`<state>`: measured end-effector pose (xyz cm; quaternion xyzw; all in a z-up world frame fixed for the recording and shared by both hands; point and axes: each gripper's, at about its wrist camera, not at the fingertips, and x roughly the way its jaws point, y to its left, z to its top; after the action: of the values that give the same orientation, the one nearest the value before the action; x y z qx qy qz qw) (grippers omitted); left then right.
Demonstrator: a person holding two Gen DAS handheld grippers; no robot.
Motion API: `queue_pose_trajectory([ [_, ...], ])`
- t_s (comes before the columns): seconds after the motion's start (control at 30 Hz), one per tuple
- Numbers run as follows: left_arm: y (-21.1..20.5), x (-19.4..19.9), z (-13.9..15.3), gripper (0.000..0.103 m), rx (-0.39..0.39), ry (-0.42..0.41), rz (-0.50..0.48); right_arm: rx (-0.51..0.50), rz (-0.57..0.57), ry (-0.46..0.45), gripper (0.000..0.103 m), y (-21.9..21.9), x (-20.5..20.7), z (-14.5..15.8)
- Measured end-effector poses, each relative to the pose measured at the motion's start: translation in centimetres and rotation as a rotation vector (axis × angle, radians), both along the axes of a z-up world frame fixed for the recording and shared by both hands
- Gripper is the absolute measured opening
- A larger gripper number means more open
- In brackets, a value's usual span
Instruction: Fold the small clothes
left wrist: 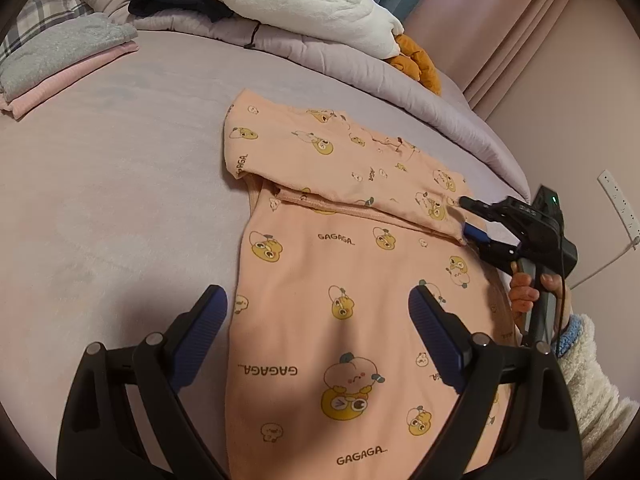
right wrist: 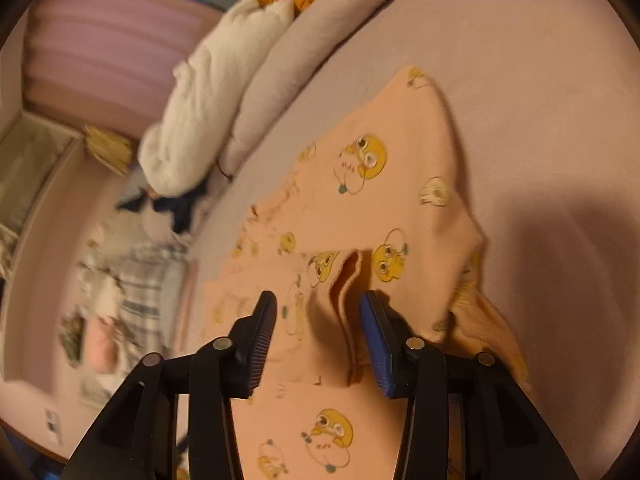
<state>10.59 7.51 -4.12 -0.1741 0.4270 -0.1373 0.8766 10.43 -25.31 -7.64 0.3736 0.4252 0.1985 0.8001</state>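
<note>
Two folded clothes, grey on pink [left wrist: 60, 64], sat at the far left of the bed [left wrist: 120, 184]. One peach pajama top [left wrist: 352, 280] lay flat mid-bed, its top part folded over. Left gripper [left wrist: 318, 328] hovered above the hem, jaws spread wide. Right gripper [left wrist: 466, 218] was at the fold's right edge, jaws apart around a fabric ridge [right wrist: 340, 280]. One white plush toy [left wrist: 304, 4] lay behind.
</note>
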Motion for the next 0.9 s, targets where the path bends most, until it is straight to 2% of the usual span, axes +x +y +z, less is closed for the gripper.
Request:
queue_pose_trajectory([
  [0.03,0.0,-0.1,-0.1,0.092,0.000,0.001,0.000,-0.035,0.012,-0.002,0.044,0.6,0.2,0.4],
  [0.07,-0.1,-0.1,-0.1,0.092,0.001,0.003,-0.001,-0.084,0.026,-0.011,0.031,1.2,0.3,0.9],
  [0.1,-0.1,-0.1,-0.1,0.092,0.002,0.005,-0.002,-0.155,0.050,-0.023,0.012,2.0,0.5,1.4],
  [0.13,-0.2,-0.1,-0.1,0.092,0.001,0.007,-0.002,-0.186,0.058,-0.034,0.009,2.2,0.6,1.7],
  [0.27,-0.3,-0.3,0.1,0.092,0.009,0.003,-0.012,-0.224,0.035,-0.118,0.008,0.6,0.3,4.0],
  [0.37,-0.3,-0.3,0.2,0.092,0.016,-0.001,-0.015,-0.209,-0.007,-0.126,0.008,-1.9,0.4,5.2],
  [0.47,-0.4,-0.1,0.0,0.092,0.015,0.000,-0.018,-0.233,-0.038,-0.088,0.008,-4.1,0.8,4.6],
  [0.53,-0.5,0.0,-0.2,0.092,0.013,0.007,-0.020,-0.246,-0.017,-0.045,0.008,-3.8,1.4,3.4],
  [0.63,-0.6,0.2,-0.4,0.092,0.016,0.021,-0.016,-0.341,-0.028,0.023,0.008,-3.3,2.2,1.9],
  [0.7,-0.3,0.0,-0.4,0.092,0.010,0.023,-0.013,-0.343,-0.043,0.038,0.012,-3.3,2.3,1.6],
  [0.77,0.1,-0.2,-0.3,0.092,0.008,0.021,-0.008,-0.363,-0.084,-0.013,0.017,-3.2,1.5,2.6],
  [0.83,0.5,-0.3,-0.1,0.092,0.009,0.019,-0.001,-0.403,-0.116,-0.099,0.027,-3.0,0.4,4.2],
  [0.9,0.7,-0.5,-0.2,0.092,0.007,0.017,0.006,-0.422,-0.120,-0.178,0.029,-2.5,-0.5,5.4],
])
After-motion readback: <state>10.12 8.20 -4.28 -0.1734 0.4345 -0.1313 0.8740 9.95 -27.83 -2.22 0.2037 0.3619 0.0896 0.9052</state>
